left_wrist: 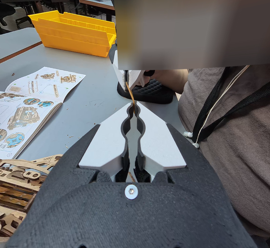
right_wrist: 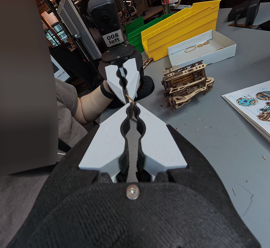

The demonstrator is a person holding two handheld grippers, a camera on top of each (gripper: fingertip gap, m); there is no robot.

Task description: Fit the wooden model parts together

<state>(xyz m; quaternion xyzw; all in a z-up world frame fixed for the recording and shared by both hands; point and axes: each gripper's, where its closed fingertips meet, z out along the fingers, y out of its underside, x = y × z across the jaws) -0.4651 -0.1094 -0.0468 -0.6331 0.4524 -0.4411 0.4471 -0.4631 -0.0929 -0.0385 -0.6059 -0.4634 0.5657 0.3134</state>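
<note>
A thin tan rubber band (left_wrist: 130, 91) is stretched between my two grippers above the grey table (left_wrist: 81, 109). My left gripper (left_wrist: 133, 104) is shut on one end of the band. My right gripper (right_wrist: 132, 105) is shut on the other end of the band (right_wrist: 130, 98). The two gripper tips almost meet; the left gripper (right_wrist: 126, 97) faces the right one in the right wrist view, and the right gripper (left_wrist: 126, 86) shows in the left wrist view. The wooden model (right_wrist: 188, 84) lies on the table to the right, apart from both grippers; it also shows at the lower left (left_wrist: 21, 182).
An open instruction booklet (left_wrist: 29, 109) lies on the table, also seen in the right wrist view (right_wrist: 251, 109). A yellow bin (right_wrist: 182, 29), a green bin (right_wrist: 135, 32) and a white box (right_wrist: 227, 46) with rubber bands stand behind the model. A person sits close by (left_wrist: 226, 138). The grippers are tip to tip, or close to it. The wooden model (right_wrist: 188, 84) is about 15 cm from both grippers' fingertips.
</note>
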